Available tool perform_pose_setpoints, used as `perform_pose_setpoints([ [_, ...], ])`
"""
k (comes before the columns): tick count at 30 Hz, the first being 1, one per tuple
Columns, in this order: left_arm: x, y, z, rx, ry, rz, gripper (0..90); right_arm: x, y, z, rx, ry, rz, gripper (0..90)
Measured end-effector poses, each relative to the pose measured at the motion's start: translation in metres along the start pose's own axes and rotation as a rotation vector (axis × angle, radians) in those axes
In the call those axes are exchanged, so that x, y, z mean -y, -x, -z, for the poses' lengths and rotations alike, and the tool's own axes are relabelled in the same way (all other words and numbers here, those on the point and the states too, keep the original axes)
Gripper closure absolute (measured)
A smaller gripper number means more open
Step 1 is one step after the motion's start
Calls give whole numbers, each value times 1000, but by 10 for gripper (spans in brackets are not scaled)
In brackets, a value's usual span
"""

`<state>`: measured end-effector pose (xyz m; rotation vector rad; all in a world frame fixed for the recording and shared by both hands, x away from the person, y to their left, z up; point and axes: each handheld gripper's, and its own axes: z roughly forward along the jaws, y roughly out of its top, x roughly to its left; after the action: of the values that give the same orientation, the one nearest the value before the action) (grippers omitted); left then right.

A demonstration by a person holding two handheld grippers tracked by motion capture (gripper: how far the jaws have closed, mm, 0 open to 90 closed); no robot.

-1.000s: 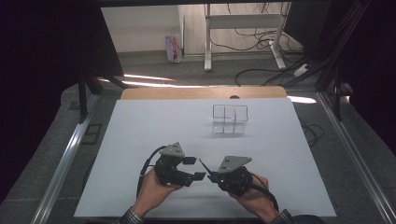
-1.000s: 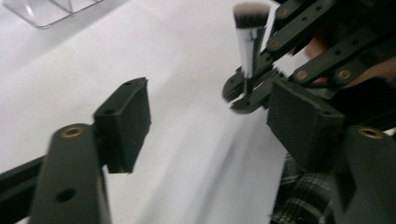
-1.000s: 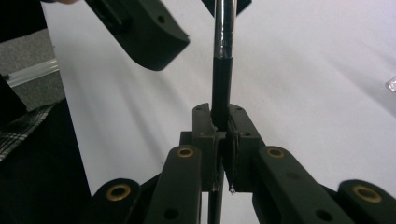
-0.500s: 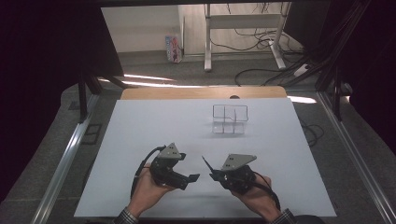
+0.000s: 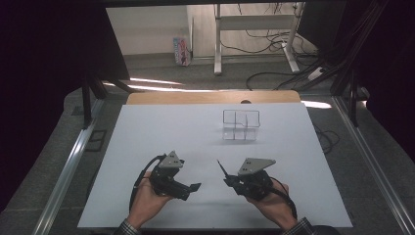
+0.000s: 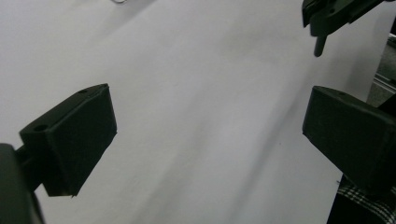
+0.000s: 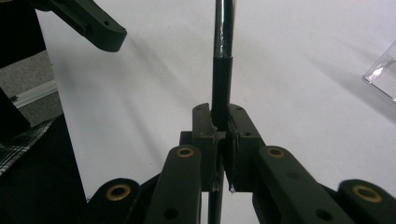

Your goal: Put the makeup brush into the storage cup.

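A thin black pen (image 5: 222, 170) (image 7: 222, 56) sticks out from my right gripper (image 5: 231, 181) (image 7: 220, 122), whose jaws are shut on its lower barrel. The pen points up and left over the white table, with its tip in the air. My left gripper (image 5: 192, 188) (image 6: 210, 123) sits a little to the left of it, jaws wide open with bare table between them. The pen tip (image 6: 319, 46) and the right gripper's front show at the top right of the left gripper view. One left jaw crosses the top left of the right gripper view.
A clear plastic box with several compartments (image 5: 241, 125) (image 7: 384, 70) stands at the back right of the white table (image 5: 161, 132). A wooden strip (image 5: 210, 97) edges the far side. Metal rails run along both sides of the table.
The two grippers were nearly tip to tip a second ago and have drawn apart. The left one has moved left, and the pen has stayed in the right gripper.
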<state>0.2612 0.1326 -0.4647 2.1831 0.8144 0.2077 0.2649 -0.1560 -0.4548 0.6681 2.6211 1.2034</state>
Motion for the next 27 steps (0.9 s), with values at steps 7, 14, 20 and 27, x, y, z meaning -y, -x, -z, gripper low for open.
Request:
perform_pose_setpoints([
  [7, 9, -6, 7, -47, -9, -7, 21, 0, 3, 3, 7, 14, -6, 830],
  [14, 17, -10, 12, -89, -14, -7, 17, -1, 7, 8, 28, 22, -18, 829],
  [20, 25, -14, 17, -118, -32, -9, 24, 0, 9, 10, 30, 28, -17, 829],
  [27, 41, -24, 24, -144, -51, 21, 29, 1, 11, 11, 40, 32, -9, 829],
])
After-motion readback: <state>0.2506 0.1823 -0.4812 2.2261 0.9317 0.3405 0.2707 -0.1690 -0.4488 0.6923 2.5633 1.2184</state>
